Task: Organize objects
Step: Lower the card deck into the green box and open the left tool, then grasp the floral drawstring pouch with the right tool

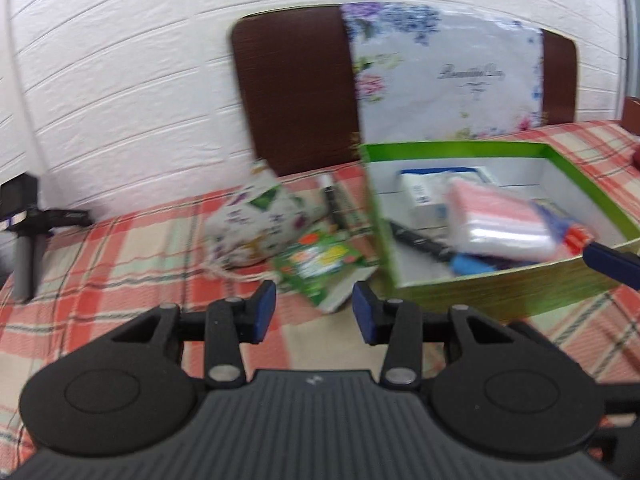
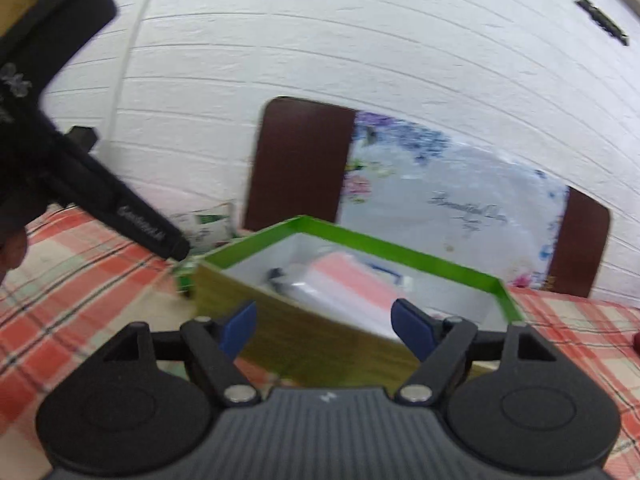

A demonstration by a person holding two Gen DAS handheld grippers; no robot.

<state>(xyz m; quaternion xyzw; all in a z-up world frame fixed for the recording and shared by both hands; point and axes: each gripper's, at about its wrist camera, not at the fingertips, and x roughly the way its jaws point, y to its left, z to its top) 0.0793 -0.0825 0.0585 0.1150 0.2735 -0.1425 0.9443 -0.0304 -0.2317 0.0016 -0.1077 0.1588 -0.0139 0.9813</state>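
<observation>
A green-rimmed box [image 1: 460,147] stands open on the plaid cloth, holding a pink-and-white packet [image 1: 500,220], a white carton [image 1: 424,196], a black marker [image 1: 420,240] and a blue item [image 1: 474,265]. Left of the box lie a floral pouch [image 1: 260,224], a green snack packet [image 1: 320,264] and another black marker [image 1: 332,200]. My left gripper [image 1: 314,308] is open and empty, just short of the snack packet. My right gripper [image 2: 324,320] is open over the near wall of the box [image 2: 360,240], with the pink packet [image 2: 352,284] beyond it; nothing is between its fingers.
A floral box lid [image 1: 448,76] leans on a brown chair back [image 1: 296,92] behind the box, against a white brick wall. A black device on a stand [image 1: 28,232] is at the table's left end. A dark red object [image 2: 636,340] lies at the right.
</observation>
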